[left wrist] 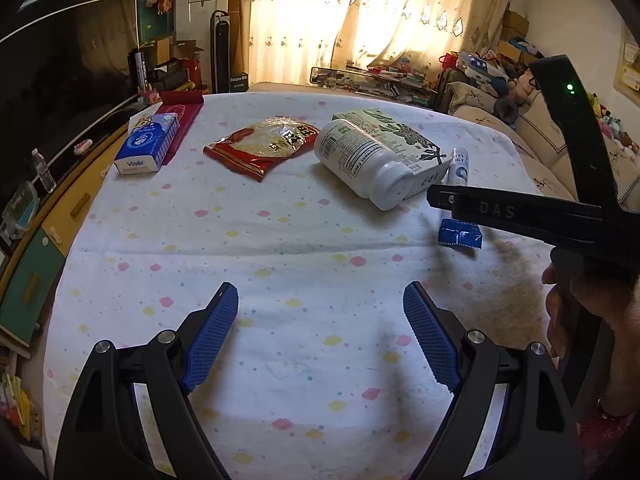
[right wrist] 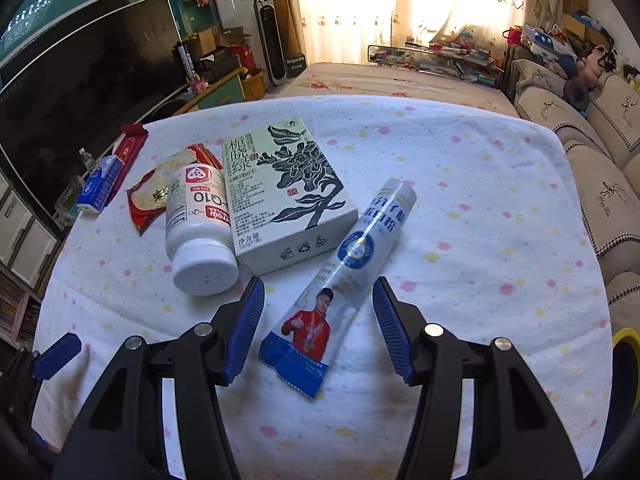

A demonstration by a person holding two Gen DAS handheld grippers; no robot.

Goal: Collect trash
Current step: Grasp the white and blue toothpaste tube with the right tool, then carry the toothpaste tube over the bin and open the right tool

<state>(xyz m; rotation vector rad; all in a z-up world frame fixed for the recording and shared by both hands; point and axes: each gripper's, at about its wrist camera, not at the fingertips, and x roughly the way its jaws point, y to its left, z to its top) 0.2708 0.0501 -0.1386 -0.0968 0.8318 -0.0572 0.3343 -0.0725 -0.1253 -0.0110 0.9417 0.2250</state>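
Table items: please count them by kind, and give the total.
Bottle: 1
Boxes: 2, the tea box and the red box
Pouches: 2, the red pouch and the blue-and-white pouch
Tissue pack: 1
Total: 6

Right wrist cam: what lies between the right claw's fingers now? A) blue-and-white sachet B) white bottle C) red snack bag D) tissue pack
A: the sachet lies on the cloth between the open fingers of the right claw, not pinched; the bottle lies off to the left.
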